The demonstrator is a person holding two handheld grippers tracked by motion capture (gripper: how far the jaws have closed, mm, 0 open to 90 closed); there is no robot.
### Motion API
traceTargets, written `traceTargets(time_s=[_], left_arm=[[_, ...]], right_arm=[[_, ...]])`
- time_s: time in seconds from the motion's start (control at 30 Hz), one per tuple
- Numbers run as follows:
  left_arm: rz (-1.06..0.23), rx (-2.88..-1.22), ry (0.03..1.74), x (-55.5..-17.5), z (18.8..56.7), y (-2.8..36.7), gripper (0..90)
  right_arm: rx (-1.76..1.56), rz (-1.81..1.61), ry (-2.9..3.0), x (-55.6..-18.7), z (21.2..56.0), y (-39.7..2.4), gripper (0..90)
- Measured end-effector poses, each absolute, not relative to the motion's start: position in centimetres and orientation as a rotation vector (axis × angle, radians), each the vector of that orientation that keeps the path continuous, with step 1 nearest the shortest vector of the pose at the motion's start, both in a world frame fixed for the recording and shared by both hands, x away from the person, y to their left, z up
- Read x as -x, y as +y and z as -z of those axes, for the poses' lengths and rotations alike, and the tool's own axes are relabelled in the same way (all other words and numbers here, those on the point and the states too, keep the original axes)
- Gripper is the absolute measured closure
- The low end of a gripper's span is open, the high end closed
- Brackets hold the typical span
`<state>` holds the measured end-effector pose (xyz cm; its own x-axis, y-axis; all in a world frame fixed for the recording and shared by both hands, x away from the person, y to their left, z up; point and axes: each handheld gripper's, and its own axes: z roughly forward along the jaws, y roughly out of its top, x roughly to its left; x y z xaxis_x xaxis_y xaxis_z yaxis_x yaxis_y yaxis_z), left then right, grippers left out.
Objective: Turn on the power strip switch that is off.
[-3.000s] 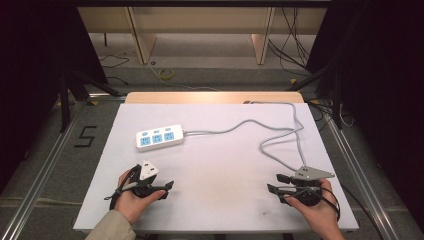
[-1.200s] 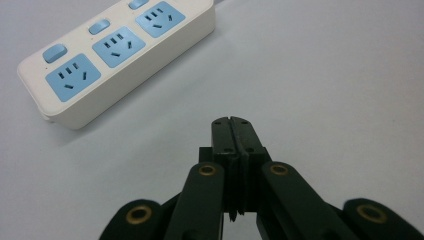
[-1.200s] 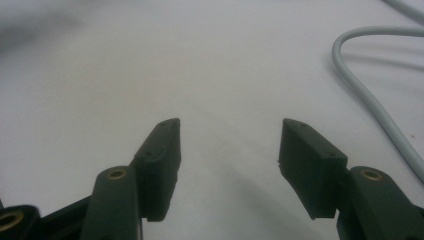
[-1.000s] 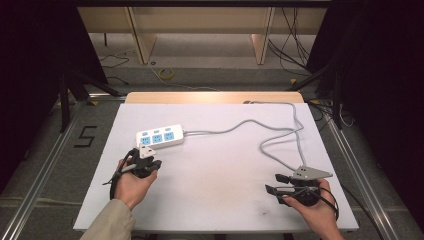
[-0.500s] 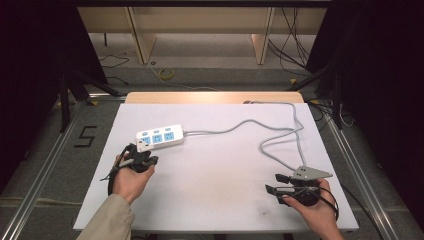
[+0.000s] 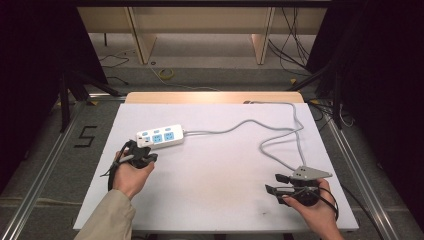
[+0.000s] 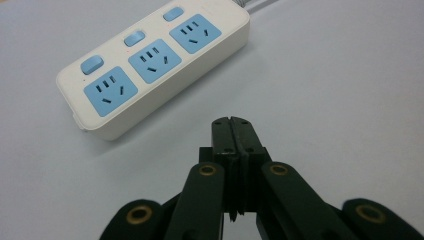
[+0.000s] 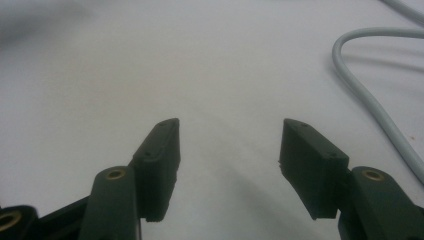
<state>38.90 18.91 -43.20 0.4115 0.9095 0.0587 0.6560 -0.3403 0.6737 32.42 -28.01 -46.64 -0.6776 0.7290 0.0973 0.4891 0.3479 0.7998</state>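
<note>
From the high view, the white desk (image 6: 220, 165) carries a white power strip (image 6: 159, 137) with 3 blue sockets, lying toward the far left, its grey cord (image 6: 280, 140) looping off to the right and back. The left gripper (image 6: 142, 159) sits just in front of the strip, near but not touching it, pointed at its near end. The right gripper (image 6: 275, 184) rests well apart at the near right corner, close to the last bend of the cord, with its grey plate on top.

The left gripper view settles what the overhead picture leaves vague: the fingers (image 7: 232, 132) are clenched flat against each other with nothing between them, and the power strip (image 7: 155, 65) lies a little ahead and to the left of their tips, with bare desk in between. It also brings out the 3 blue switches beside the sockets, which are mere specks from above. Pressed-together tips aimed at the strip look to me like a setup for a push or a press on a switch, but no contact is made, so the work seems barely begun.

The right gripper view shows its fingers (image 8: 160, 150) released and spread wide over empty desk, holding nothing, with the grey cord (image 8: 370, 90) curving past on the right. I judge this hand to be idle; everything concerning the strip is left to do.
</note>
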Motion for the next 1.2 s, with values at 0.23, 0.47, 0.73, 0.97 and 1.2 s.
traceTargets(time_s=[0.23, 0.47, 0.73, 0.97, 1.2], left_arm=[[-0.581, -2.102, 1.339, -39.3, 43.0, 19.0, 89.7], [-0.58, -2.105, 1.345, -39.7, 42.9, 19.1, 89.7], [-0.575, -2.114, 1.352, -40.2, 42.9, 19.0, 89.7], [-0.583, -2.124, 1.358, -40.7, 42.6, 19.2, 89.7], [-0.594, -2.129, 1.364, -41.2, 42.2, 19.4, 89.7]], right_arm=[[-1.09, -1.238, 2.339, -32.4, 46.7, -28.0, 42.4], [-1.09, -1.237, 2.34, -32.5, 46.7, -28.0, 42.4], [-1.093, -1.238, 2.339, -32.5, 46.7, -28.0, 42.5], [-1.098, -1.241, 2.335, -32.5, 46.7, -28.0, 42.5], [-1.097, -1.241, 2.336, -32.5, 46.7, -27.9, 42.5]])
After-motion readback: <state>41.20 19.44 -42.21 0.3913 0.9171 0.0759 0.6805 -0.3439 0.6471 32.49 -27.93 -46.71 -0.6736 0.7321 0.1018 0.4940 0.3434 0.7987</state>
